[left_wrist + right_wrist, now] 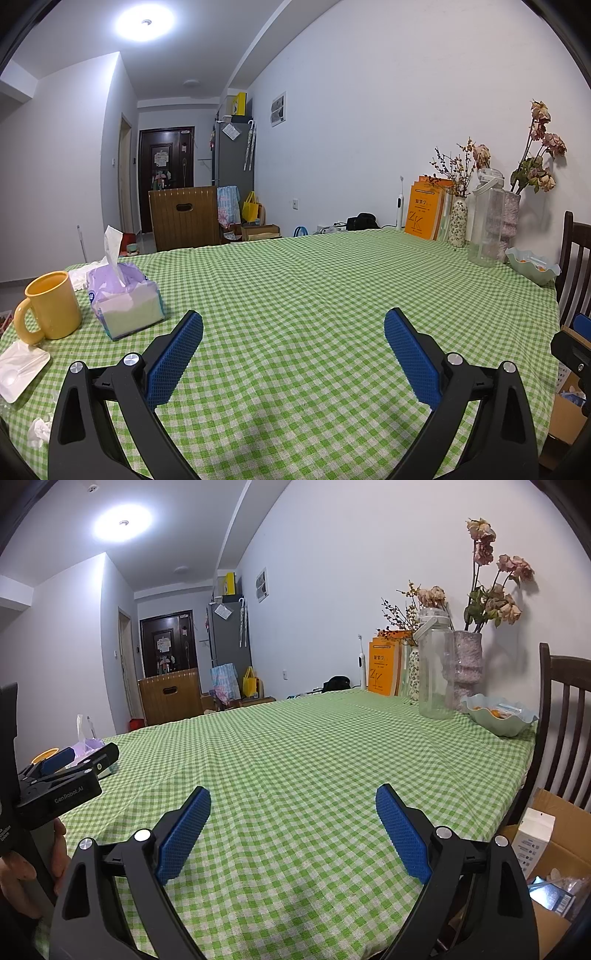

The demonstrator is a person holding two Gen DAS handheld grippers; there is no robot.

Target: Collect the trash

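A crumpled white tissue [40, 431] lies on the green checked tablecloth [295, 295] at the bottom left of the left wrist view, left of my left gripper [293, 325]. More crumpled white paper [79, 275] lies behind the yellow mug [51, 306]. My left gripper is open and empty, low over the cloth. My right gripper [293, 801] is open and empty over the cloth [314, 746] too. The left gripper also shows in the right wrist view [79, 762] at the left edge. A cardboard box [561, 853] holding packaging sits beside the table at the right.
A purple tissue pack [123, 299] stands by the mug, with a white dish and spoon [18, 369] in front. At the back right are orange books [424, 212], vases of dried flowers [458, 221], a clear bottle [487, 218] and a pale green bowl [532, 269]. A dark wooden chair [565, 720] stands at the right.
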